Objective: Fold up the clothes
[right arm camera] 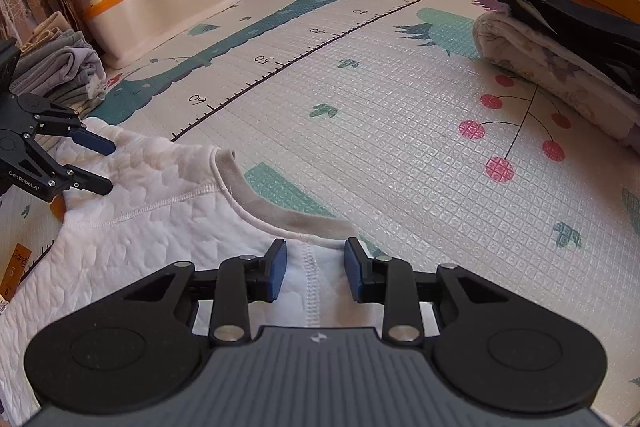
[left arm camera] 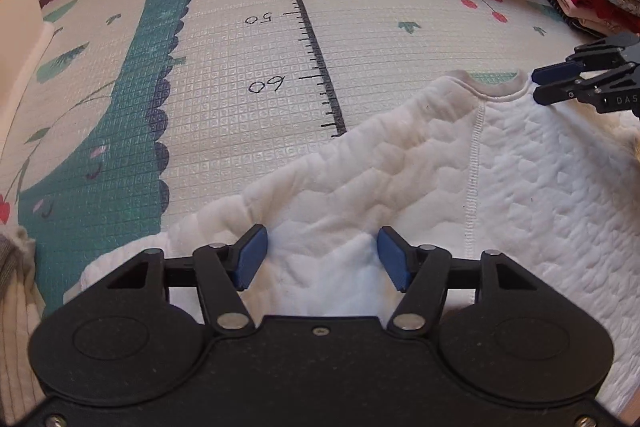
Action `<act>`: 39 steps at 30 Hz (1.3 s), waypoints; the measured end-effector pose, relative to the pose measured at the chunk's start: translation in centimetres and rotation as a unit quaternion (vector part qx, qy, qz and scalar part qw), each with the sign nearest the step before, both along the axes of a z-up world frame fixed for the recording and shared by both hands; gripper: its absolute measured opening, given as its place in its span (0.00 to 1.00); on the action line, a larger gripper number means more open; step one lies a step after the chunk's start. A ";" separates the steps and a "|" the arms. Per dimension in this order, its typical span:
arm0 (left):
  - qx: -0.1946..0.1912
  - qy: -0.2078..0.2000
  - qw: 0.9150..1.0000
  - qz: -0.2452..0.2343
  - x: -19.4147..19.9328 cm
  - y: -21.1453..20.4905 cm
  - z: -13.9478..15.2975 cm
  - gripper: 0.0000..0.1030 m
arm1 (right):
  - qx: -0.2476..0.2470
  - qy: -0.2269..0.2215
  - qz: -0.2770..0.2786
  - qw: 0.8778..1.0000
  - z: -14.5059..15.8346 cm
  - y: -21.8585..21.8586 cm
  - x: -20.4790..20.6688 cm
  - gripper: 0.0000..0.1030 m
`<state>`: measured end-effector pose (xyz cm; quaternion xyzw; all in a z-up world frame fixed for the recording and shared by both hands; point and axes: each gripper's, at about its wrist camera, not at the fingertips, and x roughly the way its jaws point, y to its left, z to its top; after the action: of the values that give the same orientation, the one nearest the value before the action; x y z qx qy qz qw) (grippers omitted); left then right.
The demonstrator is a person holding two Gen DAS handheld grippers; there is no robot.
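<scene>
- My left gripper [left arm camera: 322, 257] hovers spread over the sleeve of the white quilted top [left arm camera: 500, 187] lying on the play mat [left arm camera: 240, 67].
- My right gripper [right arm camera: 315, 269], half-spread, straddles the shoulder seam by the collar [right arm camera: 280, 215]; contact seems absent.
- I should pinch both points before lifting.

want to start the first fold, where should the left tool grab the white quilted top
Judging by how it lies, take the white quilted top at its sleeve edge, coming from above. The sleeve lies flat and spread on the play mat, and the left tool is already over it, open.
</scene>
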<state>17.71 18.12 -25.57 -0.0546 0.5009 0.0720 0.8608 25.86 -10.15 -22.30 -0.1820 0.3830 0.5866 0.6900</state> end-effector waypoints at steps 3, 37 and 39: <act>-0.011 0.006 0.999 0.035 0.4 -0.3 0.7 0.53 | -0.003 -0.003 0.000 1.000 0.0 0.1 0.0 0.30; 0.059 -0.005 0.998 0.008 -6.7 3.1 2.6 0.56 | 0.005 -0.002 -0.009 1.000 -0.2 -0.2 -0.1 0.29; 0.050 -0.016 0.999 -0.001 -6.0 1.7 2.9 0.55 | 0.004 -0.004 -0.009 1.000 -0.2 -0.1 -0.1 0.29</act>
<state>11.75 19.80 -22.64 -0.0122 0.4830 0.0946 0.8704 25.77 -10.27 -22.51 -0.1785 0.3793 0.5812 0.6975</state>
